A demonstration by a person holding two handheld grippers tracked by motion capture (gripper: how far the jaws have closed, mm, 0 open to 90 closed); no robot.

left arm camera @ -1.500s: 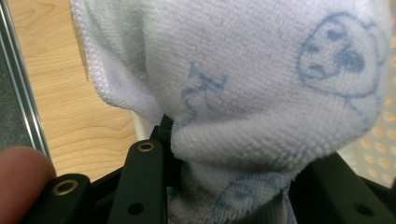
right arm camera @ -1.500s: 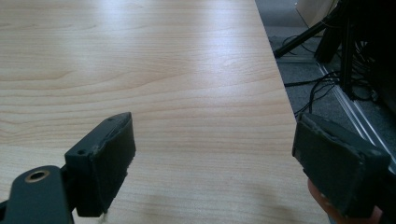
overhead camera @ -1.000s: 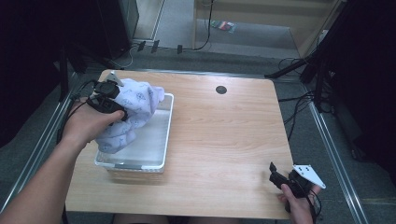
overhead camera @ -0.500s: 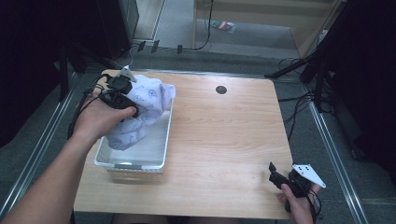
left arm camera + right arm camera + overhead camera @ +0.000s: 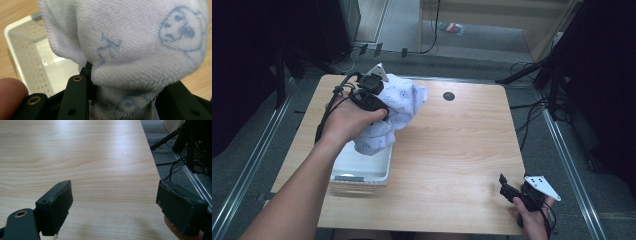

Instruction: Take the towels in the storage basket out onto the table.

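Gripping the towel [image 5: 396, 111] in my left gripper [image 5: 377, 102], I hold it bunched above the far end of the white basket [image 5: 362, 167], drooping toward the bare table [image 5: 462, 150] on its right. My right gripper [image 5: 113, 205] rests open, well apart at the near right corner.

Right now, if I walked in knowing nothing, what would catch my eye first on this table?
Most likely the pale towel printed with blue doodles, bunched up and pinched in the left tongs, hanging over the far end of a white perforated basket at the table's left. Then, at the near right corner of the wooden table, the right tongs with jaws wide apart and nothing between them.
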